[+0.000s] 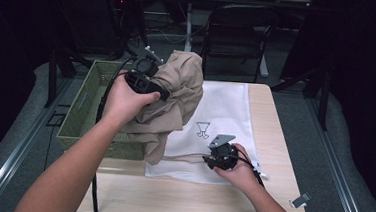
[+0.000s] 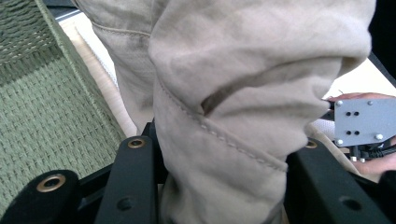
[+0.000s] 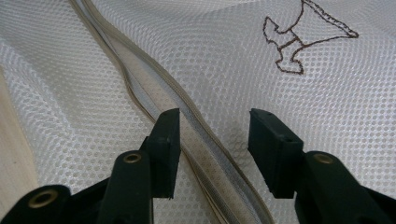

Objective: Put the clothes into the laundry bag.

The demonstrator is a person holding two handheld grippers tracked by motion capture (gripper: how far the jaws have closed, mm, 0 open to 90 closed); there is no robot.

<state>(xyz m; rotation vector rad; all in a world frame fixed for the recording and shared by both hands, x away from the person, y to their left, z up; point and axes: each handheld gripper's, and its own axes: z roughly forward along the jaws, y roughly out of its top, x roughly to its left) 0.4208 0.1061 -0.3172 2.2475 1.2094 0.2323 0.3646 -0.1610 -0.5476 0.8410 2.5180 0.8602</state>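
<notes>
Holding limp beige trousers (image 1: pixel 177 92) in left tongs (image 2: pixel 219 154), you keep right tongs (image 3: pixel 214 140) spread astride the mesh bag (image 1: pixel 225 113) zipper (image 3: pixel 187 135); pinch its edge.

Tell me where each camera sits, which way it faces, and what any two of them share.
High view: above the person's side, looking forward and down on the table; both forearms, left gripper, right gripper.
Left gripper view: along its jaws, clamped on the beige garment.
Right gripper view: along open jaws at the white mesh bag.
Shared: the high and left gripper views both show the green basket.
</notes>
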